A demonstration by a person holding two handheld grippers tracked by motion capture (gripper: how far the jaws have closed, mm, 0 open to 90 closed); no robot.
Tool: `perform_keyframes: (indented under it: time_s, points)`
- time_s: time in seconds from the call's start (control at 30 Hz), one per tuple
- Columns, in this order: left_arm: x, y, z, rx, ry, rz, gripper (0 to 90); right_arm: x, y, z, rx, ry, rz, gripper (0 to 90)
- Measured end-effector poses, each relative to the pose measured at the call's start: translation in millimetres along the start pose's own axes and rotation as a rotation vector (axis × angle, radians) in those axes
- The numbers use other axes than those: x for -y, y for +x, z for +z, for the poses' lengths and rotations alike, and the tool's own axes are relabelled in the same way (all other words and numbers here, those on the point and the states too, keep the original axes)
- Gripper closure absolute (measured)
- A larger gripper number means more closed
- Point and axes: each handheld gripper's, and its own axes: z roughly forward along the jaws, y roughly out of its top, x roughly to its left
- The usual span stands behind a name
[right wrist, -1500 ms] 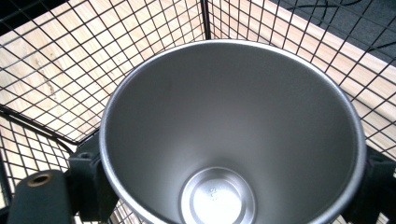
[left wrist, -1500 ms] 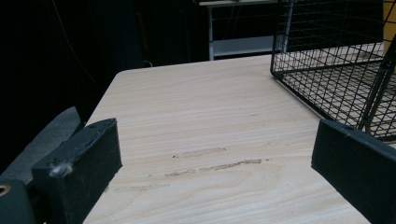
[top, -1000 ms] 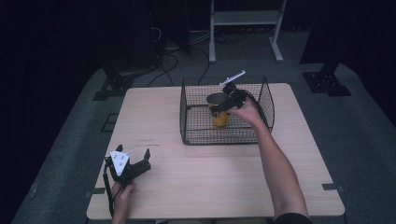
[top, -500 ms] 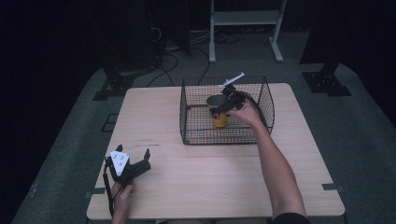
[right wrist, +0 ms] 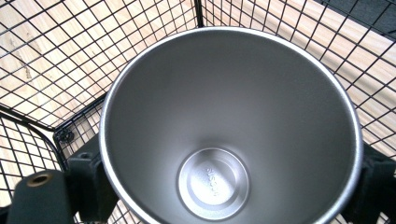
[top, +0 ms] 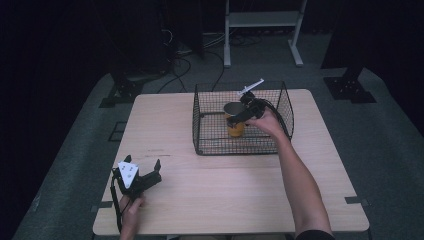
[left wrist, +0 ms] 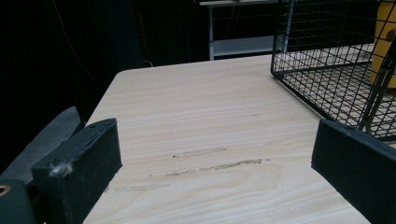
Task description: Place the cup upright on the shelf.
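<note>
A yellow cup (top: 235,128) with a bare steel inside stands upright in the black wire basket (top: 200,149). My right gripper (top: 245,114) reaches into the basket from the right and is shut on the cup near its rim. The right gripper view looks straight down into the steel cup (right wrist: 224,126), with the right gripper (right wrist: 231,182) pressing a jaw on either side of it. My left gripper (top: 143,162) rests open on the table (top: 225,190) at the front left, with nothing between its jaws. From the left gripper (left wrist: 215,168), the basket (left wrist: 317,74) and cup (left wrist: 383,42) appear far right.
The basket sits at the back middle of the wooden table, and its mesh wall (right wrist: 46,56) closes around the cup. Bare tabletop (left wrist: 201,116) lies between the left gripper and the basket. A white shelf frame (top: 262,20) and cables stand on the dark floor beyond.
</note>
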Motion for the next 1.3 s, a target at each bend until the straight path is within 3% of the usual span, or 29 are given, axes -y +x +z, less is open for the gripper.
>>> perform_keyframes:
  time_s: [0.4, 0.63, 1.0, 1.3]
  points:
    - [0.0, -0.2, -0.1, 0.003, -0.001, 0.004, 0.8, 4.3, 3.1, 0.4, 0.006, 0.005, -0.016, 10.0]
    - [0.0, -0.4, 0.1, 0.000, 0.002, 0.007, 0.8, 3.2, 5.8, -1.8, 0.018, 0.012, -0.014, 2.2]
    - [-0.1, -1.2, 0.5, -0.002, 0.001, 0.010, 0.8, -0.7, 5.6, -12.7, -0.003, -0.042, 0.011, 1.4]
    - [-0.1, -1.3, 0.7, -0.003, 0.001, 0.012, 0.8, -5.5, 5.4, -28.9, 0.017, -0.092, 0.008, 1.4]
